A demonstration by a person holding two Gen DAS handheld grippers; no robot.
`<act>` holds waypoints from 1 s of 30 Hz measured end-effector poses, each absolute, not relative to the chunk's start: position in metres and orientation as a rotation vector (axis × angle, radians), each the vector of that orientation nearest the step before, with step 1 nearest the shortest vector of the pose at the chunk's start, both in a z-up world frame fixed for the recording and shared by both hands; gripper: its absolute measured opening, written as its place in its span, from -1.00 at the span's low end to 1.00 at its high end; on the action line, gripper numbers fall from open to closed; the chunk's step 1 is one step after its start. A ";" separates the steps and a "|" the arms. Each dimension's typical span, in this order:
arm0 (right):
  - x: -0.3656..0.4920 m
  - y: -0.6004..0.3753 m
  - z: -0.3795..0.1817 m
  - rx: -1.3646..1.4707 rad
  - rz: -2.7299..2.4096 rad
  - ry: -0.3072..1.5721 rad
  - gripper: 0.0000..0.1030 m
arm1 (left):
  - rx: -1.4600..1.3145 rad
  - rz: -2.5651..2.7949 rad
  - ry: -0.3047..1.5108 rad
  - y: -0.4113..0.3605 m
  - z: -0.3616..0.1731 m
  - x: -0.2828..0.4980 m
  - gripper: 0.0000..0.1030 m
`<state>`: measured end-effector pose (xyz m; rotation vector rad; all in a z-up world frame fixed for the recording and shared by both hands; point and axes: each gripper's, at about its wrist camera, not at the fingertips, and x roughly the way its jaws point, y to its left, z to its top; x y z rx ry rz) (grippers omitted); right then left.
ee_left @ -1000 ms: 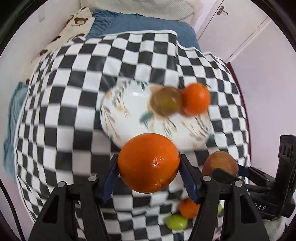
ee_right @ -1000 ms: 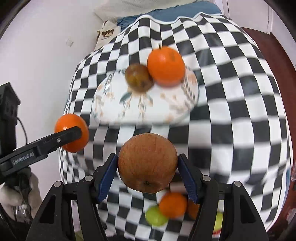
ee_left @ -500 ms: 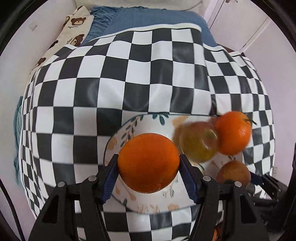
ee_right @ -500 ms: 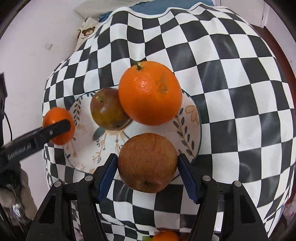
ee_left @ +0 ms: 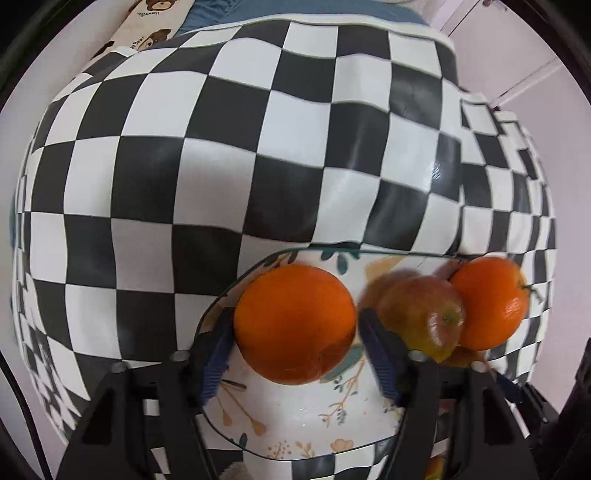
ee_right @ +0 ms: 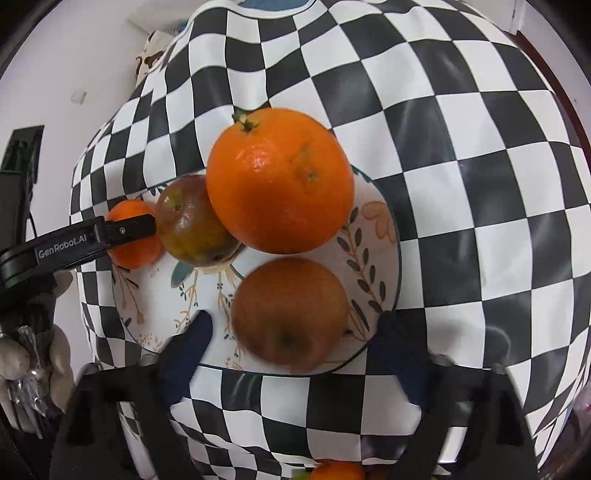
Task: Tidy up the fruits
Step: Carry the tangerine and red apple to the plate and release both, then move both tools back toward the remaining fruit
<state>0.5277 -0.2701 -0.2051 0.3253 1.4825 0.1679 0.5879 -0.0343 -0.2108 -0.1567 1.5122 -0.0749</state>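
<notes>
A white floral plate (ee_left: 295, 421) (ee_right: 373, 236) lies on the checkered cloth. My left gripper (ee_left: 295, 328) is still closed around an orange (ee_left: 295, 323) low over the plate; it also shows in the right wrist view (ee_right: 131, 240). My right gripper (ee_right: 295, 332) is open, its blue pads spread wide beside a brown apple (ee_right: 290, 314) that rests on the plate. A big orange (ee_right: 279, 179) (ee_left: 487, 302) and a red-green apple (ee_right: 192, 225) (ee_left: 424, 317) lie on the plate too.
The black-and-white checkered cloth (ee_left: 258, 155) covers the table. More fruit, an orange one (ee_right: 338, 472), lies near the front edge below the right gripper. A teddy-bear fabric (ee_left: 147, 22) and blue bedding lie beyond the table. White walls stand on both sides.
Both grippers moved forward and down over the plate. The right gripper opened and let go of the brown apple onto the plate. The left still holds its orange.
</notes>
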 end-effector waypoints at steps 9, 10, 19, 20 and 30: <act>0.517 -0.269 -0.178 0.271 0.116 1.438 0.83 | -0.094 -0.023 1.422 -0.030 -0.175 0.571 0.85; 0.515 -0.268 -0.174 0.249 0.106 1.430 0.83 | -0.080 -0.020 1.412 -0.032 -0.171 0.566 0.85; 0.485 -0.260 -0.135 0.157 0.082 1.359 0.83 | -0.013 -0.009 1.314 -0.040 -0.129 0.495 0.85; 0.481 -0.260 -0.132 0.156 0.081 1.351 0.83 | -0.008 -0.008 1.301 -0.042 -0.124 0.489 0.85; 0.433 -0.262 -0.072 0.112 0.075 1.210 0.83 | 0.011 -0.011 1.141 -0.047 -0.055 0.423 0.85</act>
